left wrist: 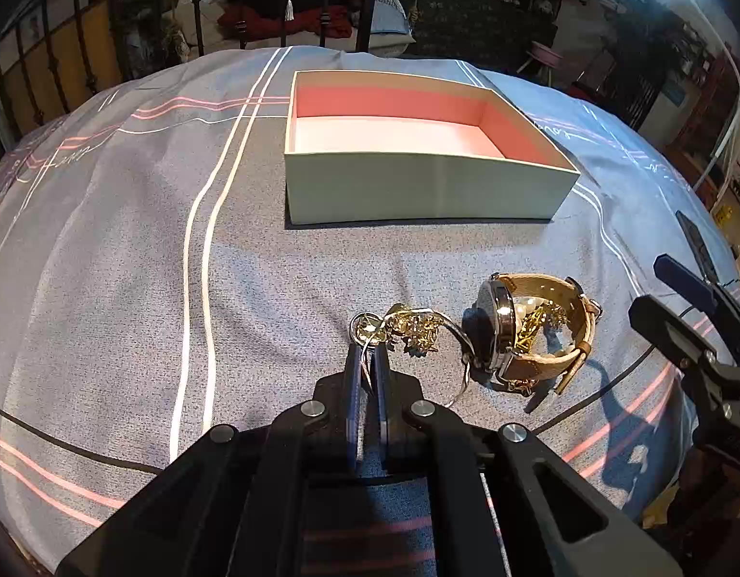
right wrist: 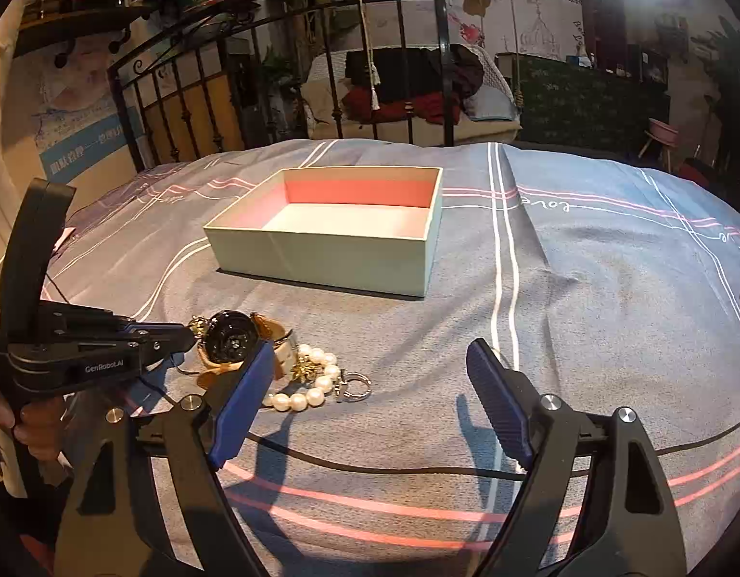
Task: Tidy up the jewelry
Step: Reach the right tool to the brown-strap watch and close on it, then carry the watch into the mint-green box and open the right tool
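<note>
Left tongs (left wrist: pixel 368 353) pinched on ring (left wrist: pixel 367 329) beside watch (left wrist: pixel 529 327); right tongs (right wrist: pixel 370 370) spread wide, holding nothing; box (left wrist: pixel 418 187) on bed (left wrist: pixel 129 264).

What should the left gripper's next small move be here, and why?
Probably a gentle lift. The left gripper looks shut on a thin silver ring tangled with the gold chain beside the watch; the box ahead is empty, and the right gripper is open.
</note>
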A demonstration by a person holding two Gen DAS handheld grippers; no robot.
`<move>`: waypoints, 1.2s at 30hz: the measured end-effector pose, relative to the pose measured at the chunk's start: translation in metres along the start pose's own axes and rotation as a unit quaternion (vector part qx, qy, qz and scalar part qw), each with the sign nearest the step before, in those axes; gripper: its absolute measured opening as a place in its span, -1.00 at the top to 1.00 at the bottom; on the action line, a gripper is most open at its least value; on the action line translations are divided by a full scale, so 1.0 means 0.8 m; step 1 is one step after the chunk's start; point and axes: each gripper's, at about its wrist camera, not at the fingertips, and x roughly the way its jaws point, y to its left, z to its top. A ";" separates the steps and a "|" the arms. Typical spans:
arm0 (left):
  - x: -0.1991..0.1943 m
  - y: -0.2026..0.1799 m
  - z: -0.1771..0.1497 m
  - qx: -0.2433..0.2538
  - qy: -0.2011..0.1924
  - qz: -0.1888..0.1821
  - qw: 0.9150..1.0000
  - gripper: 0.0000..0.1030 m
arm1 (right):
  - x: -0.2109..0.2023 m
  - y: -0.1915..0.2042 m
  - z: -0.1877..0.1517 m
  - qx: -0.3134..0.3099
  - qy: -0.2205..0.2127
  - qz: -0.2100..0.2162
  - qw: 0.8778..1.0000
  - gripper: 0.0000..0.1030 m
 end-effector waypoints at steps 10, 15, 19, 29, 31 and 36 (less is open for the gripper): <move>-0.029 -0.002 0.006 -0.010 -0.047 -0.006 0.999 0.94 | 0.024 0.027 -0.002 0.040 0.039 0.113 0.992 -0.13; -0.040 -0.001 0.007 -0.005 -0.060 0.003 0.998 0.95 | 0.035 0.034 -0.001 0.066 0.054 0.139 0.987 -0.02; -0.044 0.000 0.005 -0.003 -0.066 0.003 0.998 0.95 | 0.044 0.018 0.001 0.134 0.069 0.170 0.974 0.04; -0.051 -0.001 0.003 0.000 -0.074 0.005 0.997 0.95 | 0.082 0.004 0.005 0.202 0.128 0.169 0.956 0.66; -0.053 -0.003 0.004 0.005 -0.078 0.008 0.997 0.95 | 0.085 0.015 0.010 0.175 0.133 0.162 0.962 0.70; -0.062 0.000 0.006 0.007 -0.089 0.012 0.996 0.95 | 0.067 0.052 0.018 0.055 0.099 0.095 0.989 0.75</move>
